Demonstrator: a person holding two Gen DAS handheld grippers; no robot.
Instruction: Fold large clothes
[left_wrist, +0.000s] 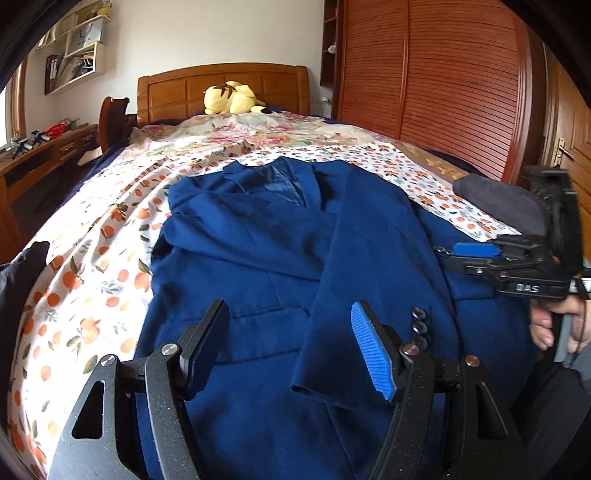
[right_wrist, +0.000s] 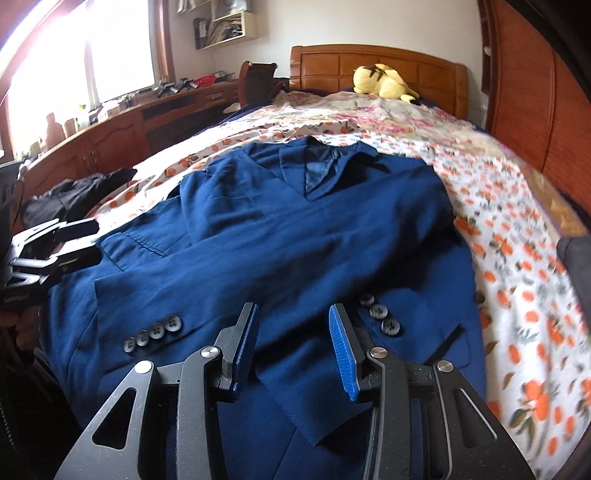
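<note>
Lettering "DAS" on right gripper (left_wrist: 465, 254) beside blue jacket (left_wrist: 258, 258)

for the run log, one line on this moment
garment: dark blue suit jacket flat, sleeves crossed | left tool: open, empty | right tool: open, empty

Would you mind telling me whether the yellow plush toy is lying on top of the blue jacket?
No, the yellow plush toy sits far back by the wooden headboard, well apart from the blue jacket spread on the bedsheet.
</note>
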